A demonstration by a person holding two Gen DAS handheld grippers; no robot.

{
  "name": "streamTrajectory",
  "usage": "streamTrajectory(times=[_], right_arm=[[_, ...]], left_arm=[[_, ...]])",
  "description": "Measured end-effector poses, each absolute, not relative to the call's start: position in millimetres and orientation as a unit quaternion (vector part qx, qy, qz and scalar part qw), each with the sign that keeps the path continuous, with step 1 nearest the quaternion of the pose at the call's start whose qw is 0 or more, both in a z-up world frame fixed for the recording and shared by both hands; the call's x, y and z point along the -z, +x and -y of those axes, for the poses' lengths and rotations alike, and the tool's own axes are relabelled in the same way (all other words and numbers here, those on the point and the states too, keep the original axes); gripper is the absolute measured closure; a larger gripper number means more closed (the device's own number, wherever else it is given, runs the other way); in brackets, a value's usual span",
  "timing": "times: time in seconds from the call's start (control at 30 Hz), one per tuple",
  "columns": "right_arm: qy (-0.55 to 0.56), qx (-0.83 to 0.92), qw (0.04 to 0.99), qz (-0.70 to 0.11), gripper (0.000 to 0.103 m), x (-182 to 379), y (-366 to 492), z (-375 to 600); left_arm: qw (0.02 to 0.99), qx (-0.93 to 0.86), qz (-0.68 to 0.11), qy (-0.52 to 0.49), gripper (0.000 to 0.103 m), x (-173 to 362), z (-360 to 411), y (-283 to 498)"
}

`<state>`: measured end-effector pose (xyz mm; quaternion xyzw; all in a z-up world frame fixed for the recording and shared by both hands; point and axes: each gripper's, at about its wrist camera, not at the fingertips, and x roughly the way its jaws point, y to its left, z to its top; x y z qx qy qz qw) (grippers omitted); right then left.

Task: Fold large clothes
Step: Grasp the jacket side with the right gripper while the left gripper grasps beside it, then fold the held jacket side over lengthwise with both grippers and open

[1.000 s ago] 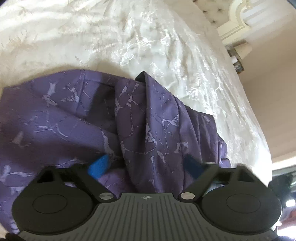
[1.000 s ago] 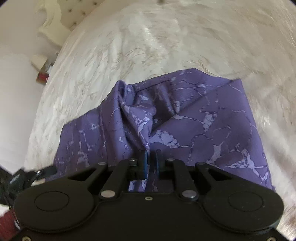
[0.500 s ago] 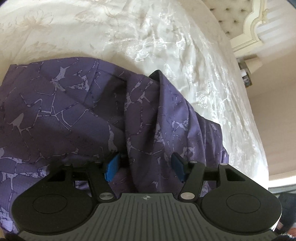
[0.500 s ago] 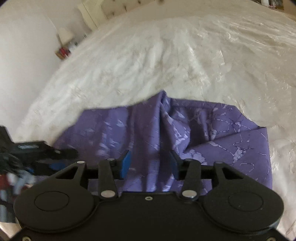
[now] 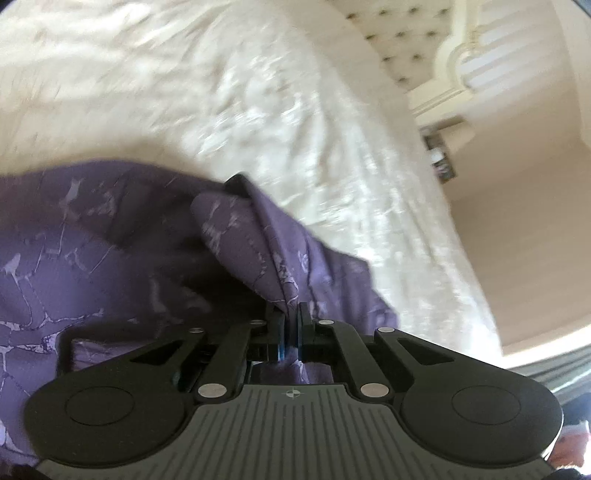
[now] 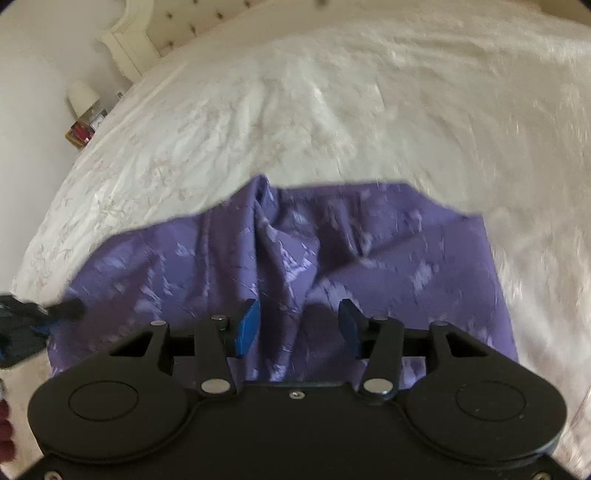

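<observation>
A purple garment with a pale crackle print [image 5: 92, 258] lies bunched on a white bedspread [image 5: 221, 92]. My left gripper [image 5: 290, 325] is shut on a raised fold of the garment and lifts it into a ridge. In the right wrist view the same garment [image 6: 406, 266] spreads flat with a crease down its middle. My right gripper [image 6: 297, 325] is open just above the cloth, its blue pads on either side of the crease, holding nothing. The left gripper [image 6: 22, 317] shows at the left edge of the right wrist view.
The white bedspread [image 6: 332, 110] reaches far beyond the garment. A tufted headboard [image 5: 399, 33] and a nightstand with small items [image 6: 83, 129] stand at the bed's far end. A beige wall [image 5: 517, 240] runs along the bed's right edge.
My left gripper has shut on a fold of the garment and pulled it up. My right gripper has let go of the cloth, opened wider and now hovers over it.
</observation>
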<state>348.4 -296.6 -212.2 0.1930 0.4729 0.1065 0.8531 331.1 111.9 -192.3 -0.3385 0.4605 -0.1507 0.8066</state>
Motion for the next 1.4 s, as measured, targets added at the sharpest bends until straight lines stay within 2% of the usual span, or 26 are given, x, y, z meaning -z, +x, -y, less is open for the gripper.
streamTrajectory(times=[0.07, 0.1, 0.13, 0.17, 0.27, 0.33, 0.4, 0.47, 0.5, 0.57, 0.6, 0.63, 0.67, 0.73, 0.8, 0.97, 1.1, 1.17, 1.3, 1.4], right_arm=[[0.185, -0.118, 0.851, -0.477, 0.046, 215, 350, 294], [0.19, -0.13, 0.848, -0.478, 0.055, 215, 353, 292], [0.214, -0.153, 0.837, -0.479, 0.075, 216, 357, 292], [0.261, -0.181, 0.818, -0.479, 0.083, 216, 361, 294], [0.456, -0.27, 0.723, -0.444, 0.084, 226, 369, 310], [0.508, -0.275, 0.689, -0.437, 0.084, 235, 368, 319], [0.456, -0.211, 0.72, -0.479, 0.083, 242, 366, 326], [0.346, -0.131, 0.765, -0.528, 0.082, 245, 363, 330], [0.323, -0.123, 0.776, -0.528, 0.089, 245, 361, 333], [0.305, -0.117, 0.792, -0.515, 0.082, 238, 355, 336], [0.291, -0.115, 0.8, -0.512, 0.071, 232, 354, 334], [0.271, -0.115, 0.81, -0.507, 0.064, 225, 353, 330], [0.252, -0.117, 0.822, -0.497, 0.062, 218, 351, 326], [0.233, -0.127, 0.839, -0.475, 0.049, 206, 344, 320], [0.227, -0.135, 0.848, -0.459, 0.041, 197, 338, 314], [0.175, -0.164, 0.857, -0.456, 0.042, 194, 336, 287], [0.098, -0.14, 0.844, -0.507, 0.044, 224, 343, 271], [0.077, -0.139, 0.849, -0.505, 0.044, 224, 343, 267], [0.063, -0.138, 0.864, -0.481, 0.041, 205, 334, 264], [0.073, -0.146, 0.879, -0.448, 0.041, 187, 320, 265]], left_arm=[[0.81, 0.154, -0.458, -0.332, 0.098, 185, -112, 330], [0.81, 0.154, -0.458, -0.332, 0.098, 184, -112, 330], [0.81, 0.152, -0.458, -0.332, 0.098, 183, -113, 331], [0.811, 0.149, -0.459, -0.332, 0.098, 183, -114, 332], [0.811, 0.144, -0.456, -0.336, 0.098, 184, -118, 331], [0.81, 0.139, -0.457, -0.341, 0.098, 185, -122, 327], [0.808, 0.134, -0.464, -0.337, 0.098, 189, -125, 326], [0.809, 0.127, -0.476, -0.321, 0.098, 196, -124, 326], [0.808, 0.126, -0.483, -0.314, 0.098, 200, -123, 326], [0.806, 0.122, -0.495, -0.302, 0.097, 208, -122, 325], [0.804, 0.123, -0.498, -0.3, 0.097, 211, -122, 323], [0.803, 0.124, -0.499, -0.3, 0.097, 213, -124, 320], [0.804, 0.124, -0.499, -0.3, 0.097, 214, -124, 319], [0.807, 0.126, -0.497, -0.295, 0.097, 214, -124, 318], [0.812, 0.128, -0.495, -0.283, 0.097, 213, -125, 317], [0.826, 0.119, -0.497, -0.237, 0.096, 214, -124, 319], [0.823, 0.108, -0.521, -0.199, 0.083, 229, -120, 322], [0.818, 0.109, -0.528, -0.199, 0.082, 229, -120, 321], [0.846, 0.094, -0.495, -0.176, 0.063, 202, -123, 303], [0.866, 0.11, -0.466, -0.147, 0.053, 181, -114, 289]])
